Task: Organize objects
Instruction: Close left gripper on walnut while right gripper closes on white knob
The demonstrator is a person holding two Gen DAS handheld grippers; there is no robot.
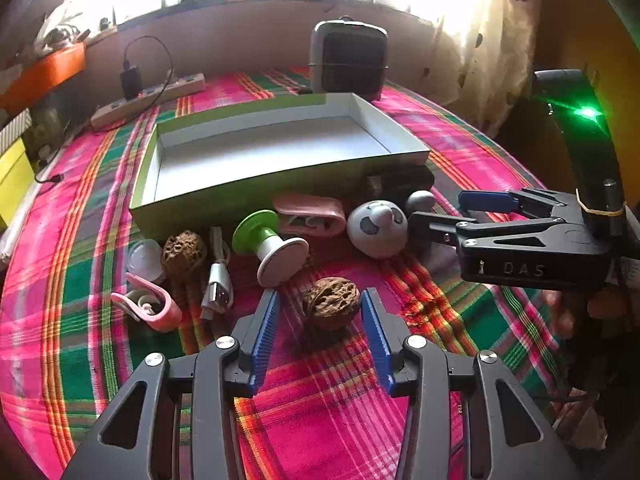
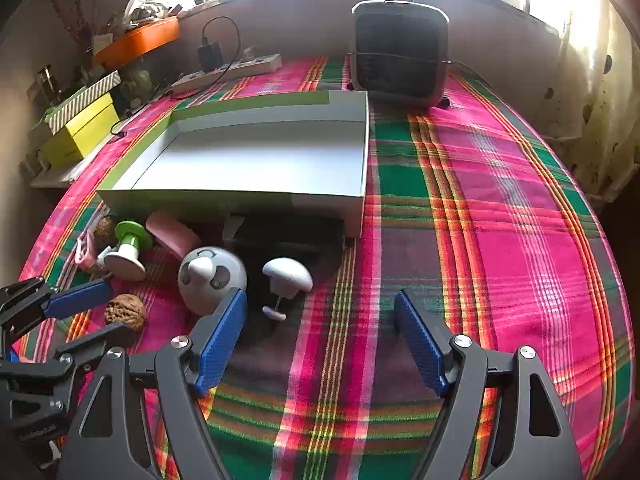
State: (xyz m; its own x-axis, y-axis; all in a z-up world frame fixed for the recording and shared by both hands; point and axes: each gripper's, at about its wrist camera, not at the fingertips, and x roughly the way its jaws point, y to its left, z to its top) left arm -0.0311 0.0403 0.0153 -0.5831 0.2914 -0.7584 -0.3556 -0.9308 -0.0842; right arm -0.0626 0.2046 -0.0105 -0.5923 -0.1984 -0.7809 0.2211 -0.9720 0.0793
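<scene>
A shallow green-and-white box (image 1: 280, 184) lies open on the plaid cloth; it also shows in the right wrist view (image 2: 232, 200). Small objects lie in front of it: two walnuts (image 1: 331, 302) (image 1: 183, 253), a green-and-white spool (image 1: 269, 242), a white USB cable (image 1: 218, 276), pink clips (image 1: 150, 306), a panda ball (image 1: 377, 229) and a white knob (image 2: 287, 276). My left gripper (image 1: 319, 300) is open with its fingers on either side of the near walnut (image 2: 125, 313). My right gripper (image 2: 320, 304) is open and empty over the cloth, right of the panda ball (image 2: 211, 279).
A small heater (image 2: 400, 52) stands behind the box. A power strip (image 2: 228, 70) with a charger lies at the back left. Yellow and striped boxes (image 2: 78, 124) sit off the table's left edge. A curtain (image 1: 492, 40) hangs at right.
</scene>
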